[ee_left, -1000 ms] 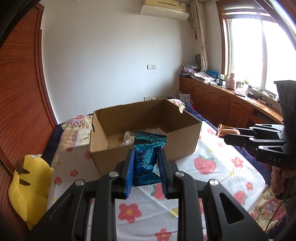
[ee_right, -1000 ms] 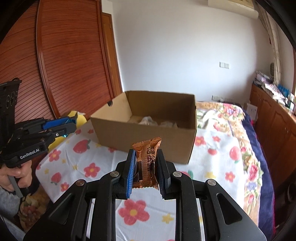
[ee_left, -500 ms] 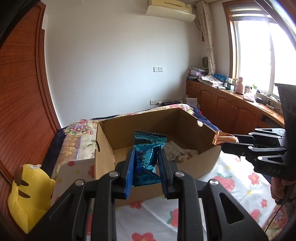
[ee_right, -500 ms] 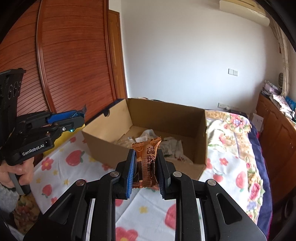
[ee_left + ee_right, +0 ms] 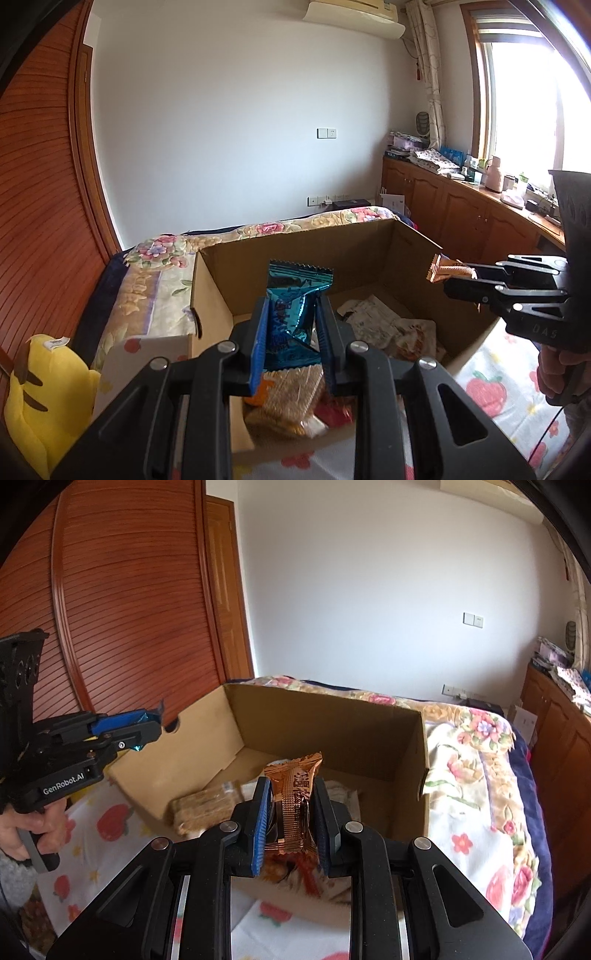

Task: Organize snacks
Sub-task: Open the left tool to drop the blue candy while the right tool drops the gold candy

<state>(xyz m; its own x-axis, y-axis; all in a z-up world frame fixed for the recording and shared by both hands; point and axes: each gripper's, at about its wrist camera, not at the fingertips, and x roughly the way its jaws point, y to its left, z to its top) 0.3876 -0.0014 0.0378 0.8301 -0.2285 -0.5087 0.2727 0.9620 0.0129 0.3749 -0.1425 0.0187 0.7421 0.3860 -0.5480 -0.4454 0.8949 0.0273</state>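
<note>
Blue foil snack packet [image 5: 291, 317] sits clamped upright between the left gripper [image 5: 291, 328] fingers; a copper-coloured packet [image 5: 293, 805] is clamped between the right gripper [image 5: 291, 812] fingers. Beyond and below both fingers lies the open cardboard box [image 5: 369, 254] holding other snacks [image 5: 284, 398], on the flowered bed [image 5: 469, 812].

A yellow plush toy [image 5: 44, 391] sits at the left edge of the bed [image 5: 476, 775], which is covered by a white sheet printed with strawberries and flowers [image 5: 491, 391] over a floral quilt [image 5: 155, 280]. Reddish slatted wooden wardrobe doors [image 5: 122, 602] stand on the left. An air conditioner [image 5: 354, 16] hangs high on the white wall [image 5: 236, 129], above a light switch [image 5: 327, 133]. Wooden cabinets [image 5: 458, 214] cluttered on top run beneath a bright window [image 5: 524, 110] with a curtain [image 5: 428, 62].
</note>
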